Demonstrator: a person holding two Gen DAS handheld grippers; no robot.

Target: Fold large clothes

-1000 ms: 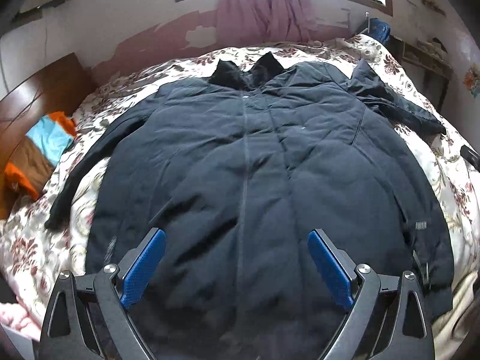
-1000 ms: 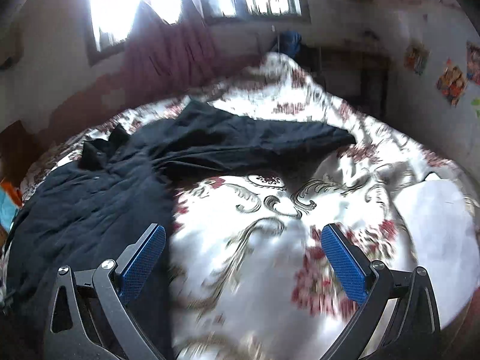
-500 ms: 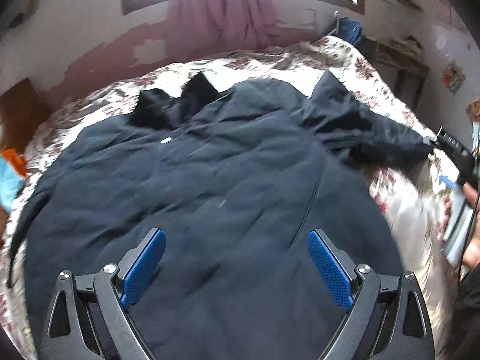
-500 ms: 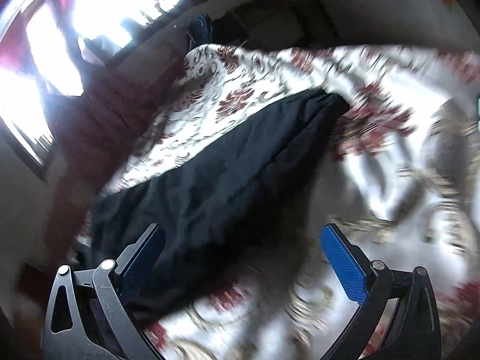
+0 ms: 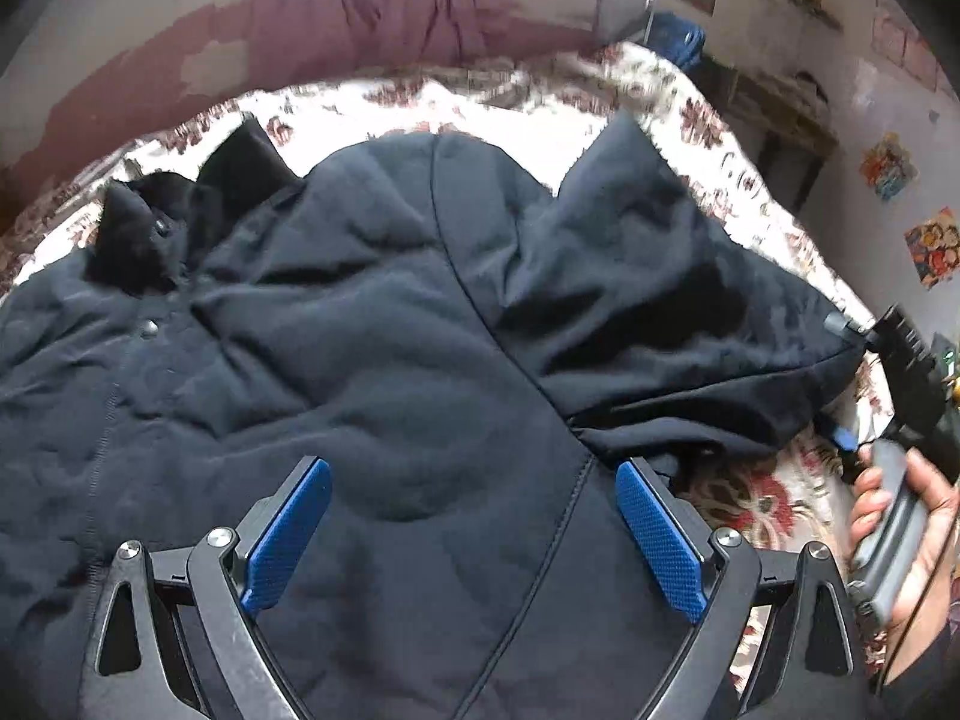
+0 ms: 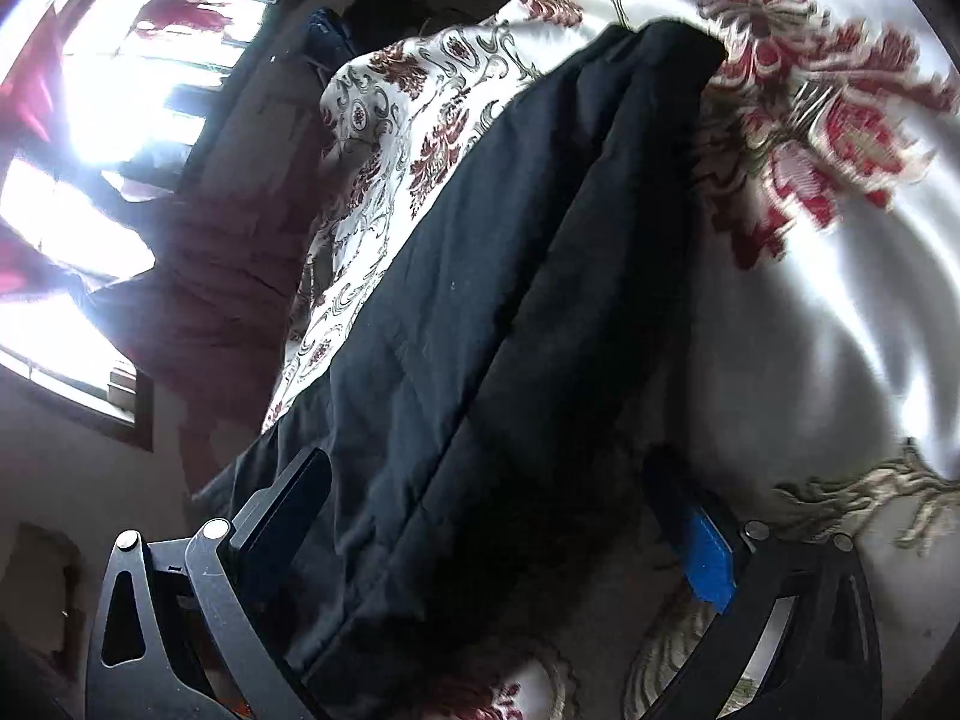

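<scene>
Broadly: dark padded coat (image 5: 372,360) lies flat on the bed (image 5: 540,126), sleeve (image 6: 510,276) out to the right. Looks bulky, soft, likely heavy and floppy. Left gripper (image 5: 474,534) spread above the body. Right gripper (image 6: 498,546) spread astride the sleeve; best taken at the cuff.

floral bedspread (image 5: 528,114), mauve curtain (image 5: 390,0), bright window (image 6: 120,90), wall stickers (image 5: 888,168)
</scene>
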